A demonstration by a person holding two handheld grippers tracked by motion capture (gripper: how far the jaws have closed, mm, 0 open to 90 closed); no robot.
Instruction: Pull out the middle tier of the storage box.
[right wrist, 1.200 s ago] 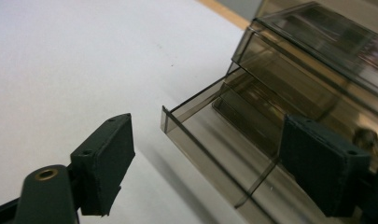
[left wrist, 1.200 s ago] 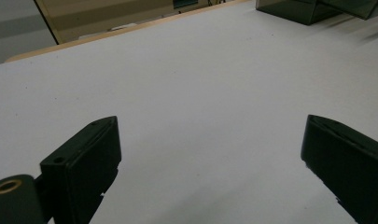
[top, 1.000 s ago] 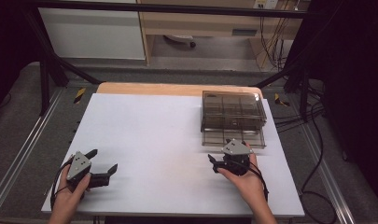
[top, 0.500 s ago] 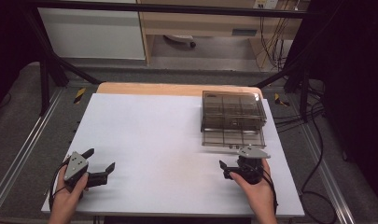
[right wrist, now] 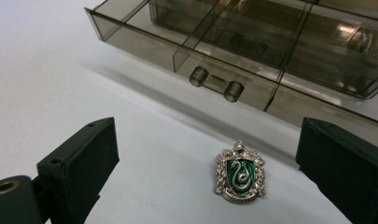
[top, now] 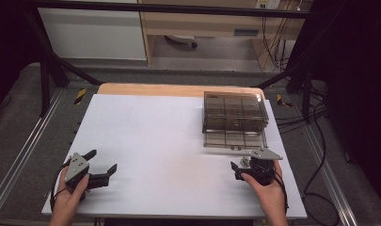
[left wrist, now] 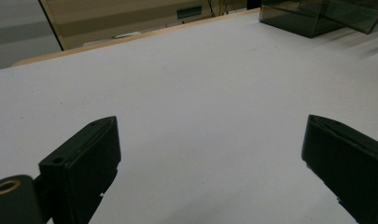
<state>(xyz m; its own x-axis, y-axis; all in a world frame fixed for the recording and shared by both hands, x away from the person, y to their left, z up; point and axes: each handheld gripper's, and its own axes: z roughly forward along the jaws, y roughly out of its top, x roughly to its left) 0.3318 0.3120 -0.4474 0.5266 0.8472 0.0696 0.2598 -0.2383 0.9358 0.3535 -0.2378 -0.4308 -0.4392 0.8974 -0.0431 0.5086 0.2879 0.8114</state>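
The high view is looking down on the white table (top: 169, 136) from above. Both gripper views are skimming low across it, sharing the smoky drawer box (top: 234, 113) (left wrist: 317, 14) (right wrist: 270, 42).

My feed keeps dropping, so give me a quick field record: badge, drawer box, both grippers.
badge: silver crest pin with a green snake shield, flat on the white table, in front of the drawer handle
drawer box: smoky clear organiser, bottom drawer pulled out, compartments look empty
right gripper: fingers open, badge lies between them untouched
left gripper: fingers open, nothing between them
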